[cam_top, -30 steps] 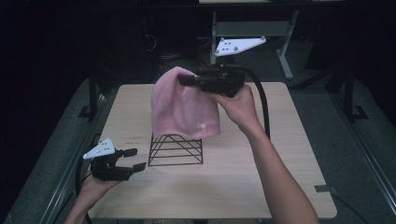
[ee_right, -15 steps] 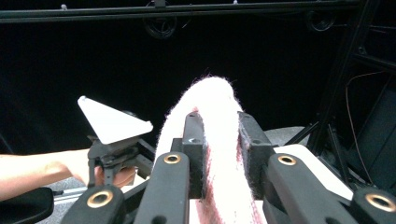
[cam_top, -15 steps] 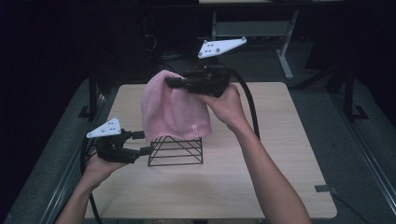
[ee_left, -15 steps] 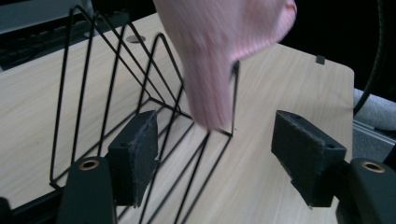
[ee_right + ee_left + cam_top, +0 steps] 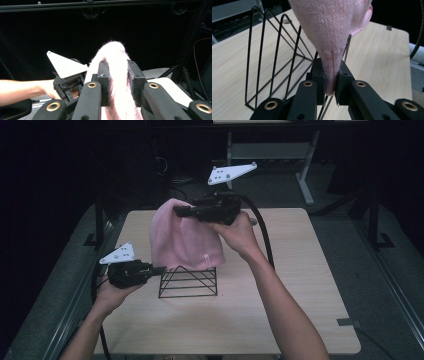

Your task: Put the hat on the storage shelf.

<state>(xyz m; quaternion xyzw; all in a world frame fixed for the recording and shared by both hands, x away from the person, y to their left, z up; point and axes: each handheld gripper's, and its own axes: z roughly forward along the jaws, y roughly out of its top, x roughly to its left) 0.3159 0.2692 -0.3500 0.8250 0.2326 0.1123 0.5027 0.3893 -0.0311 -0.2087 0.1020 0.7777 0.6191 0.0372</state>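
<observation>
The pink hat is soft, light knit that sags. Right gripper fingers pinch its crown; left gripper fingers clamp its hem beside the rack.

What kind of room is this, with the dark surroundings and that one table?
Probably a lab or recording workspace: a bare wooden table in a darkened room, a metal desk frame behind, and a person using two handheld grippers, left gripper and right gripper, on a pink knit hat.

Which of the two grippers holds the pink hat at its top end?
The right gripper: it pinches the top of the pink hat high above the table. The left gripper grips its lower edge beside the black wire rack.
</observation>
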